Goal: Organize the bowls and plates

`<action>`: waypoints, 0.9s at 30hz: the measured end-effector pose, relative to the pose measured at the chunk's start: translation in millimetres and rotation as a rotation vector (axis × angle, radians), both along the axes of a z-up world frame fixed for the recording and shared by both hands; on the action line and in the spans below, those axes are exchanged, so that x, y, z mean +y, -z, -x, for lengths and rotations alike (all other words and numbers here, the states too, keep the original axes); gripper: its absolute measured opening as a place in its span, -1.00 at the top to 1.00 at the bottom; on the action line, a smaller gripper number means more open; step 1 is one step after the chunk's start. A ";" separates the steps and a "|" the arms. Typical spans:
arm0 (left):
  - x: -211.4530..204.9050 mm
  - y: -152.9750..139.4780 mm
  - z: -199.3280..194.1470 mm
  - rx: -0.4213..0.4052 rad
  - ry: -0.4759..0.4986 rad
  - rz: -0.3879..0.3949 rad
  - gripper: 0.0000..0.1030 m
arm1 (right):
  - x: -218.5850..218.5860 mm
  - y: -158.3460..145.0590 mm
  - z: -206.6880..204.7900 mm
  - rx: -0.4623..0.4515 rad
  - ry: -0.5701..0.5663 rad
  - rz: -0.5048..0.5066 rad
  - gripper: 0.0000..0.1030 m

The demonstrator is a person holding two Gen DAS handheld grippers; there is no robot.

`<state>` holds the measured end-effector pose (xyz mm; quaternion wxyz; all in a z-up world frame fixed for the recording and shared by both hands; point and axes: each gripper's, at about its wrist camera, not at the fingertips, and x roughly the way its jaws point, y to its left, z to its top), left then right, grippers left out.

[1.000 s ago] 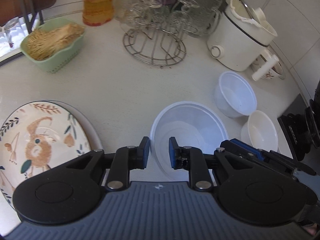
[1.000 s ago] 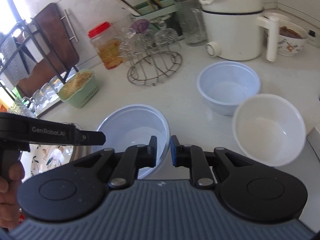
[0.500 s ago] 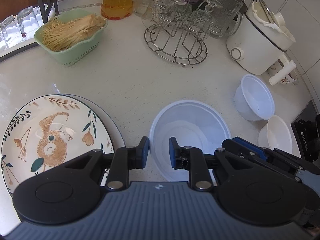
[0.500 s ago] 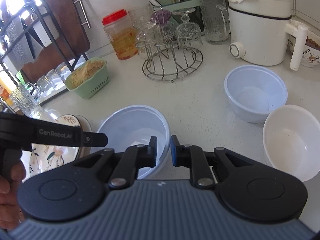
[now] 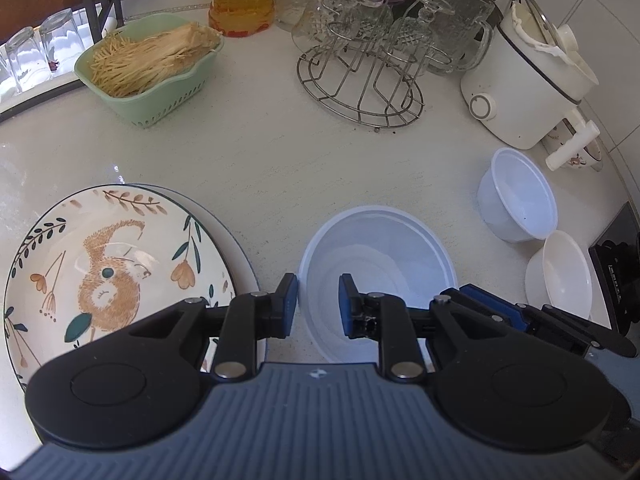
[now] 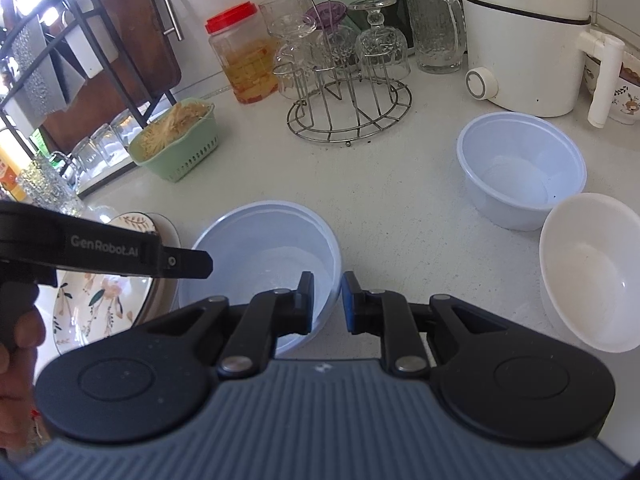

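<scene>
Three bowls and one stack of plates sit on your counter.
Your left gripper (image 5: pixel 318 304) and right gripper (image 6: pixel 327 303) hang closed and empty over the large bowl (image 5: pixel 378 280); two smaller bowls (image 6: pixel 520 170) (image 6: pixel 592 270) sit right, the patterned plate (image 5: pixel 116 268) left, more in view than before.

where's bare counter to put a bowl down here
The widest free patch is mid-counter, bordered by the green noodle basket, round wire glass rack, patterned squirrel plate and large translucent plastic bowl. The right side is crowded: white cooker, two smaller white bowls.
</scene>
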<state>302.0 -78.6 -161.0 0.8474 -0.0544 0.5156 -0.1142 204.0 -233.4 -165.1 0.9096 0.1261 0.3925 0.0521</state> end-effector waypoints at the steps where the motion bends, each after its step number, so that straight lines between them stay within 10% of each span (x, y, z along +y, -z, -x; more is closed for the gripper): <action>1: 0.8 -0.7 0.0 0.000 -0.002 0.004 0.52 | 0.1 -0.5 0.1 -0.003 0.001 0.003 0.63; 27: 24.3 -82.1 32.3 -0.158 0.002 0.045 0.52 | -3.4 -68.2 37.2 -0.161 0.066 0.004 0.63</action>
